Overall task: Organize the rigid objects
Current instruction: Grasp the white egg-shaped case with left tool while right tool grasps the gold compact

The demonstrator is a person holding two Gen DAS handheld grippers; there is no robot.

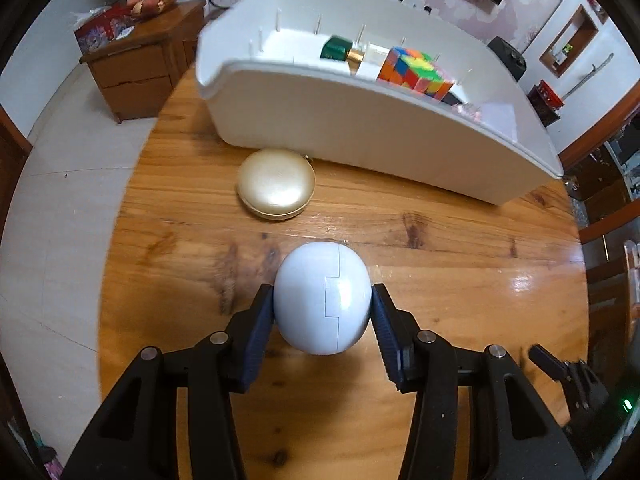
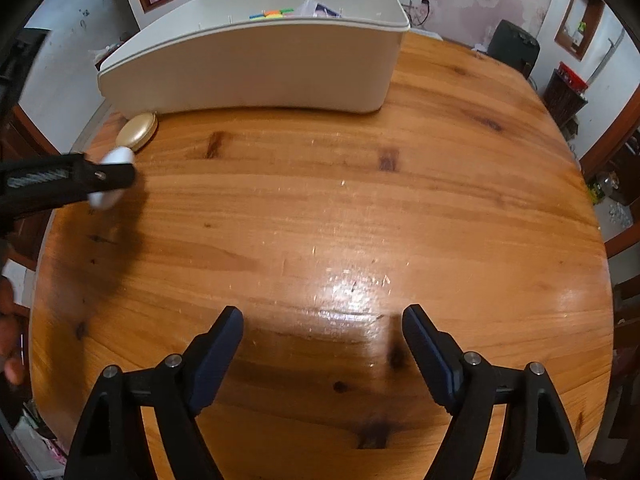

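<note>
Partly done, by the look of it. Already inside the white bin (image 1: 360, 120), at the far edge of the surface (image 1: 440, 248): a multicoloured puzzle cube (image 1: 414, 68), a dark green item with a gold band (image 1: 340, 50), and some pale things too blurred to name. Left outside: a white egg-shaped shell (image 1: 323, 298) and a gold round case (image 1: 276, 184).

Left claw (image 1: 323, 304) clamped on the white shell, one pad on each flank, held above the surface toward its left edge, short of the bin. Right claw (image 2: 322, 344) spread wide and holding nothing, over bare wood near the surface's near edge. Gold case flat on the surface, just beside or touching the bin's front wall near its left corner.

Shell: smooth, glossy hard plastic, stepped seam down the middle, curved enough to slip between flat pads. Case: pearly satin sheen, domed lid, low disc shape. Bin: matte rigid plastic, tall rounded walls, thin pegs inside. Surface: varnished knotty wood, glare patches.
</note>
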